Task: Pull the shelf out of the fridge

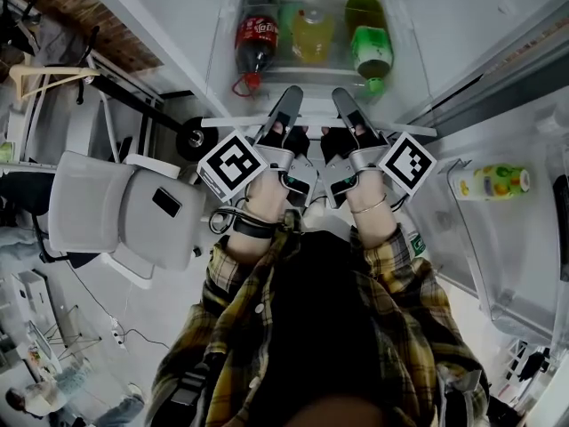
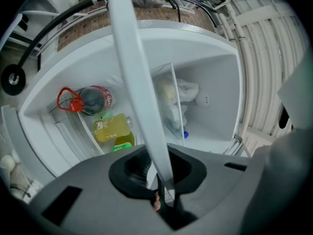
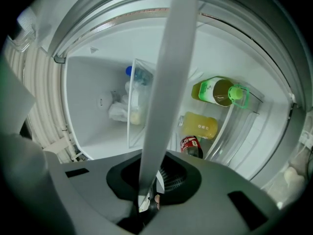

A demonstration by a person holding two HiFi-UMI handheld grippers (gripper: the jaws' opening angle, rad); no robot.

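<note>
Left fingers [image 1: 286,107] pinch shelf [image 1: 227,122] edge | right fingers [image 1: 348,107] likewise | left hand [image 1: 291,140], right hand [image 1: 339,142] side by side, parallel

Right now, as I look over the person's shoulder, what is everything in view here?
fridge: one, white, open, ahead
shelf: one, white front edge, across the fridge opening
cola bottle: one, red label, left of the bottle row
yellow bottle: one, yellow, middle of the row
green bottle: one, green, right of the row
small bottle: one, yellow-green label, door bin at right
white bag: one, white, deeper inside the fridge
office chair: one, pale grey, on the floor at left
plaid shirt: one, yellow and dark, on the person
left tool: one, grey, clamped on the shelf's edge
right tool: one, grey, clamped on the shelf's edge
</note>
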